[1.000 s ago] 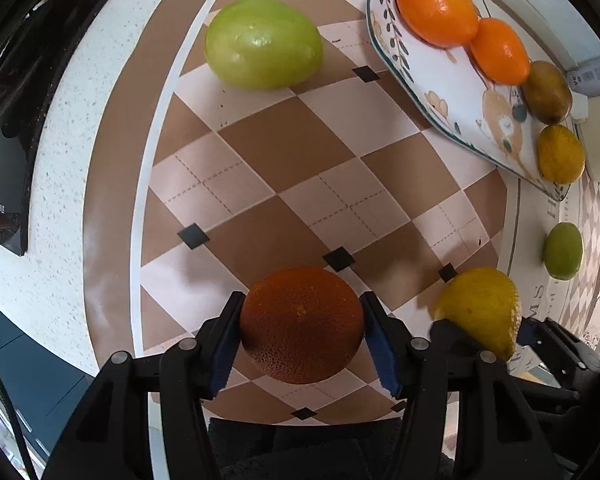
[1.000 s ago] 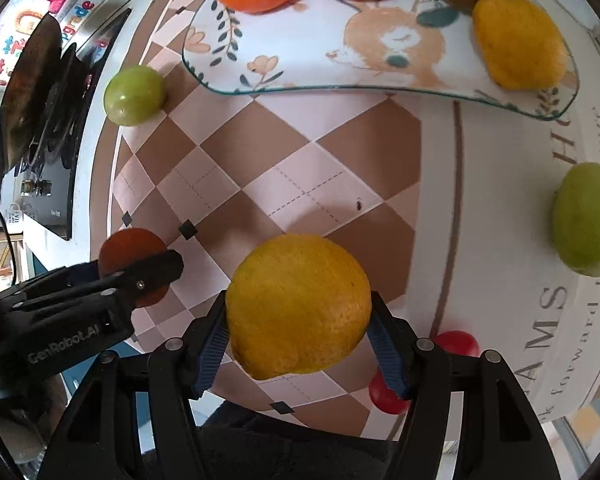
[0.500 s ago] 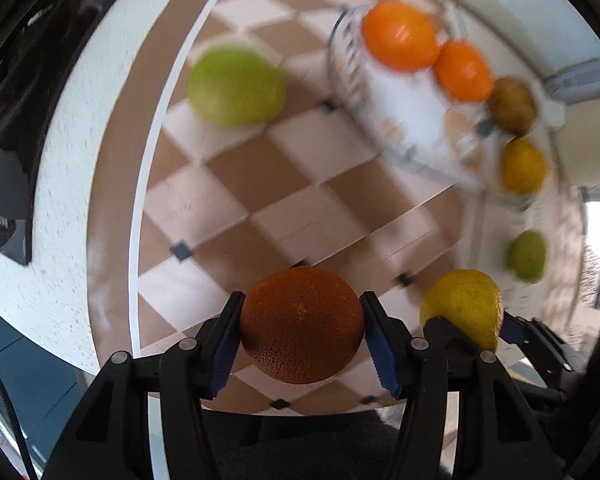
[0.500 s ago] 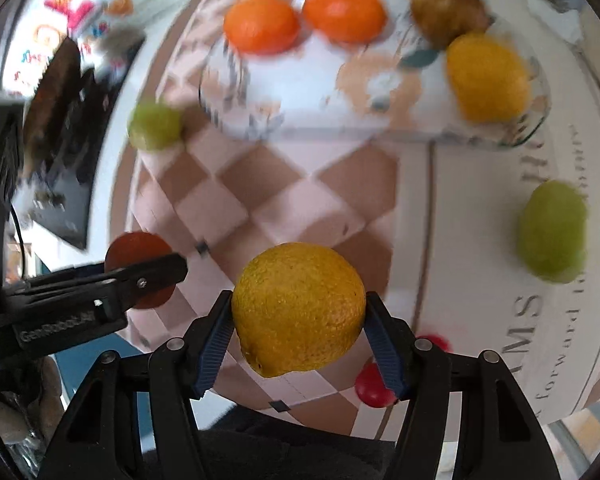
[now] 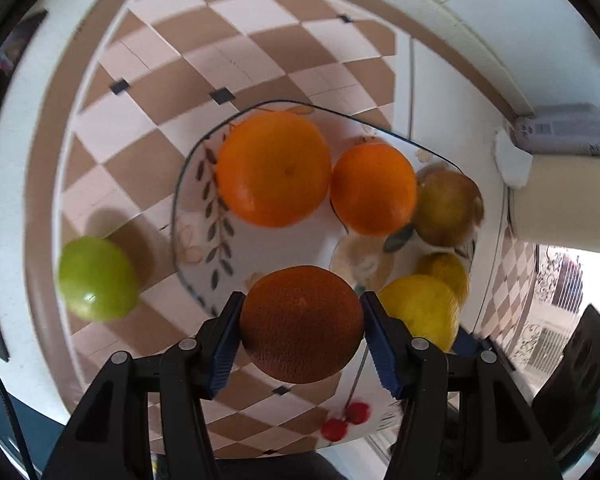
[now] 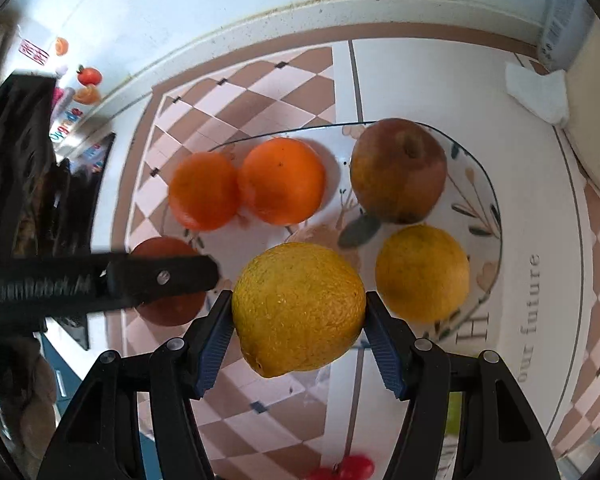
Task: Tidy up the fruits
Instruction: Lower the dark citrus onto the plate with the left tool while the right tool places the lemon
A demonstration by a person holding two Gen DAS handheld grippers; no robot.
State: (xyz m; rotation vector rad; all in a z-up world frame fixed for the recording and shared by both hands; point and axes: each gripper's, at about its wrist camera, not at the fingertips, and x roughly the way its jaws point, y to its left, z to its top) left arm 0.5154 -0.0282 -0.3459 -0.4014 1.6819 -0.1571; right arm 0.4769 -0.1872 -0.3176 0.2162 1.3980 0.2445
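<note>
Left claw point(image 5: 302, 322) pinching dark orange point(image 5: 302, 324), right claw point(image 6: 298, 318) pinching lemon point(image 6: 298, 308), both now over plate point(image 5: 240, 248).

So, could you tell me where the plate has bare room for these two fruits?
The plate is bare along its near-left part, by the leaf border, below the two oranges. The right side is crowded: a brownish apple and a yellow citrus.

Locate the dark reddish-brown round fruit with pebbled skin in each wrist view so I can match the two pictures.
Left wrist view: the dark reddish-brown round fruit sits bottom centre, clamped in the left gripper.
Right wrist view: the same fruit shows at the left, partly hidden behind the left gripper's black finger.
Shared landmark: the white leaf-patterned plate carrying two bright oranges.
</note>
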